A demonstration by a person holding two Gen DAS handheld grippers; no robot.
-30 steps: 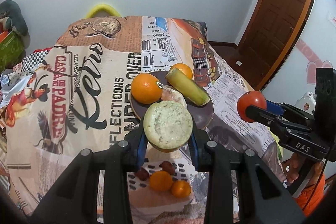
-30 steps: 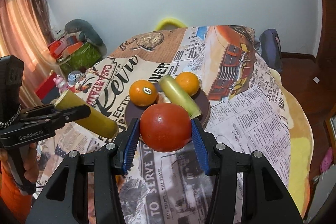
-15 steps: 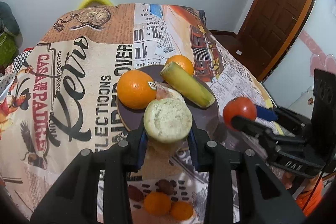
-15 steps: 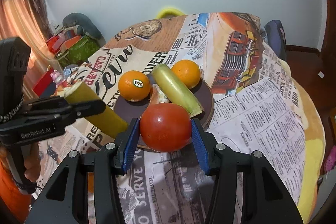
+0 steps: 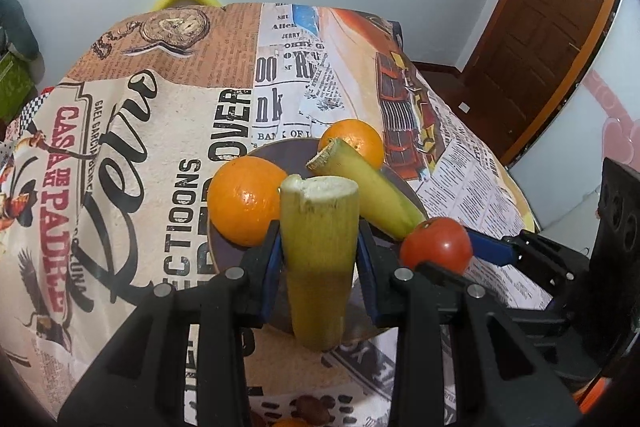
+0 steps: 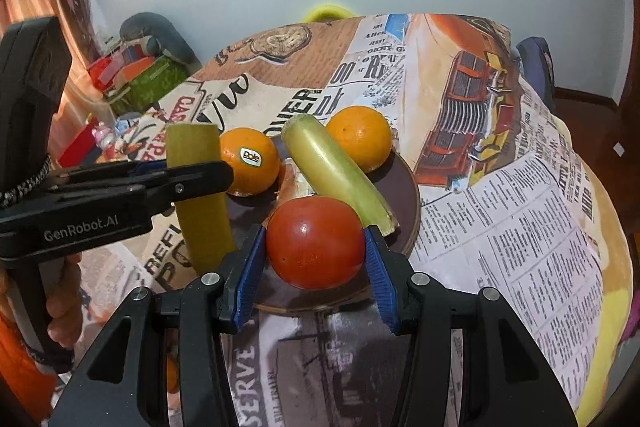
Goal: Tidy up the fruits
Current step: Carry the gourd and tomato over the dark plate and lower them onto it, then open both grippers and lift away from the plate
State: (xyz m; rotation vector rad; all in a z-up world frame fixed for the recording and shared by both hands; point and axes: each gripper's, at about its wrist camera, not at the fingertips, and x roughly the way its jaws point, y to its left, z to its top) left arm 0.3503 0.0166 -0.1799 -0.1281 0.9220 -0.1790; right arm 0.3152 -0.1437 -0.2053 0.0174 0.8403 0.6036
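Observation:
A dark round plate (image 6: 408, 195) (image 5: 288, 151) on the printed tablecloth holds two oranges (image 6: 250, 161) (image 6: 360, 137) and a yellow-green cane piece (image 6: 336, 173). My left gripper (image 5: 320, 251) is shut on a second yellow-green cane piece (image 5: 320, 251), held upright over the plate's near-left edge; it also shows in the right wrist view (image 6: 198, 195). My right gripper (image 6: 316, 251) is shut on a red tomato (image 6: 316, 241), held just above the plate's front part; the tomato also shows in the left wrist view (image 5: 436, 245).
The table's right edge drops off toward a yellow cushion (image 6: 608, 359) and a wooden door (image 5: 548, 27). Boxes and toys (image 6: 132, 79) lie beyond the left edge. Small orange fruits (image 5: 292, 421) sit on the cloth below my left gripper.
Both grippers have moved forward and down toward the plate. The cane piece in my left gripper has tipped from end-on to upright. The tomato now hangs over the plate's front.

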